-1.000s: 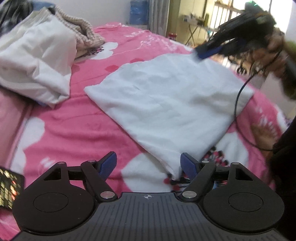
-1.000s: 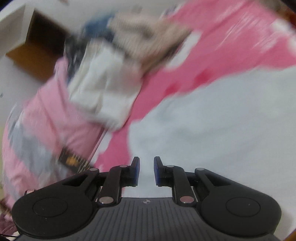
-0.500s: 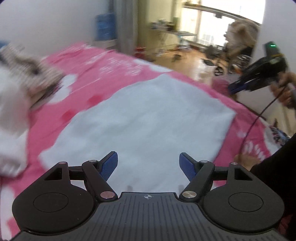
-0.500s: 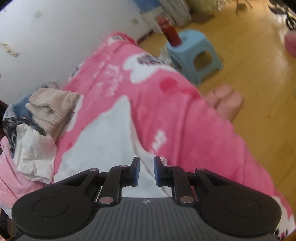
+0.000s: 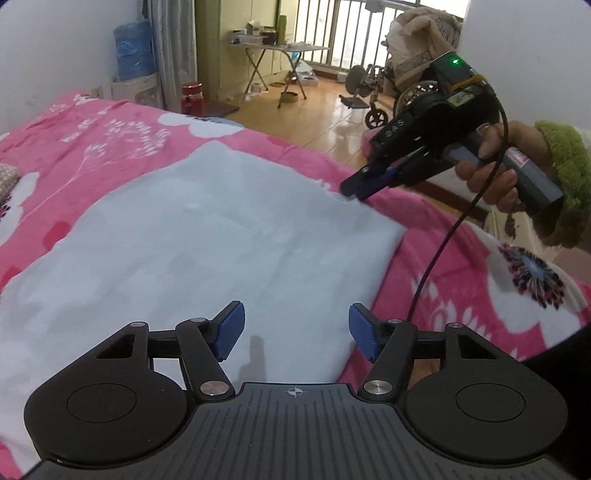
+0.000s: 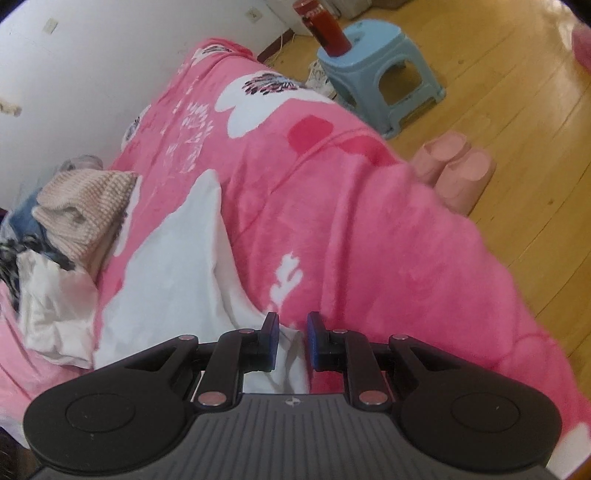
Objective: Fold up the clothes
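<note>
A bed covered by a pink floral blanket [image 5: 110, 147] filled most of both views. A white garment [image 5: 207, 243], folded flat into a broad rectangle, lay spread on the blanket in front of the left gripper. In the right wrist view the same garment [image 6: 173, 280] ran as a long white wedge toward the bed's far end, one corner bunched up between and just below the right gripper's blue pads.

A heap of unfolded clothes [image 6: 62, 229] sat at the far end of the bed near the wall: a beige knit piece on top, white and dark patterned fabric below.

Room: wooden floor [image 6: 509, 122], a light blue plastic stool [image 6: 380, 70] bearing a red bottle [image 6: 328, 26], a pair of pink slippers [image 6: 454, 166] at the bedside; a folding table [image 5: 277, 51], a wheelchair [image 5: 380, 88] and a blue water jug [image 5: 135, 48] further off.

Left gripper [image 5: 295, 328]: jaws apart and just lately narrowing, over the near edge of the garment, pads not pressing on cloth.

Right gripper [image 6: 291, 341]: jaws nearly together with a narrow gap; whether they pinched the bunched corner could not be told. Seen from the left, its tip [image 5: 356, 186] sat at the garment's far right edge, held by a hand [image 5: 495, 166] in a green sleeve.
</note>
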